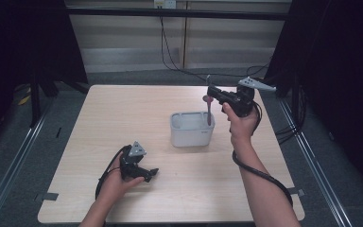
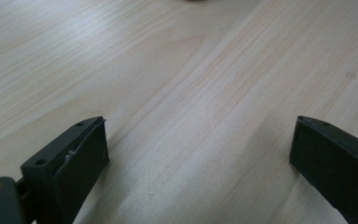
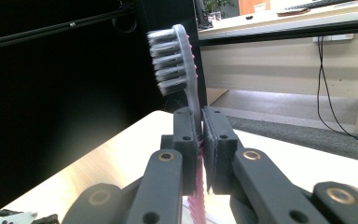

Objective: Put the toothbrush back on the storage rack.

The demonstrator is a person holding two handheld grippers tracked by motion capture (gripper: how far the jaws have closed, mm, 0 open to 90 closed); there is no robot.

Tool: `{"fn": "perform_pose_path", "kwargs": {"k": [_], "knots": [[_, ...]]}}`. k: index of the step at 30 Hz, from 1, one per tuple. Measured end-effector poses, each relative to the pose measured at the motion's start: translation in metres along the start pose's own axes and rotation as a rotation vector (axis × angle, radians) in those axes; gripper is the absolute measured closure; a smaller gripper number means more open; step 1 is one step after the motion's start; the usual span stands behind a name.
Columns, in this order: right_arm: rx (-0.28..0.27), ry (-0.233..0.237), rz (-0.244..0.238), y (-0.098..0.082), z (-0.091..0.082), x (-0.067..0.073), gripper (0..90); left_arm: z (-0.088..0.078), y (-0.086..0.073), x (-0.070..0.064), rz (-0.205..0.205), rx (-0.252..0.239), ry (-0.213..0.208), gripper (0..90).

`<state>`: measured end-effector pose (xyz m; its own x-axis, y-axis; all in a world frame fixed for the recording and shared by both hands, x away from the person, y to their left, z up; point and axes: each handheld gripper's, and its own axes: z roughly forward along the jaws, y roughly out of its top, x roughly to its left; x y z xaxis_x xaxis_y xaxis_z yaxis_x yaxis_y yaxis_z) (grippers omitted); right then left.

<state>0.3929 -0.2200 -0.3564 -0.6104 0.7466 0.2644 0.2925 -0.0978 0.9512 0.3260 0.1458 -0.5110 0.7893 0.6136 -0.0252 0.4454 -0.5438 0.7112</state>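
Toothbrush: grey-and-pink plastic toothbrush, held upright in the air above the white bin, bristled head on top, pink lower handle hanging toward the bin's opening.
Right claw: right claw pressed together on the toothbrush, its jaws pinching the neck just below the bristles, as the right gripper view makes plain.
Handling, judged: light and stiff, likely with smooth, slightly slippery plastic; a pinch across the flat of the handle should hold it. Held this near the head, the long handle can swing like a pendulum, so a hold nearer the middle would steady it better.
Bin: white rectangular plastic bin standing near the middle of the pale wooden bench; from the high view its inside looks empty, though the near wall hides part of the floor. Whether the brush tip is already below the rim I cannot tell.
Left claw: left claw spread wide, nothing between its jaws, low over bare bench wood at the near left, well apart from the bin.
Risk, judged: the dangling handle may catch the bin's rim if lowered off-centre.
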Motion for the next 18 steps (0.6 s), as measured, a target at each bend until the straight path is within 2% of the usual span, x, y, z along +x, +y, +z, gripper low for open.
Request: {"fn": "perform_pose_path", "kwargs": {"k": [18], "knots": [[0.000, -0.004, -0.011, -0.011, 0.000, -0.005, 84.4, 0.000, 0.000, 0.001, 0.011, 0.009, 0.000, 3.8]]}}
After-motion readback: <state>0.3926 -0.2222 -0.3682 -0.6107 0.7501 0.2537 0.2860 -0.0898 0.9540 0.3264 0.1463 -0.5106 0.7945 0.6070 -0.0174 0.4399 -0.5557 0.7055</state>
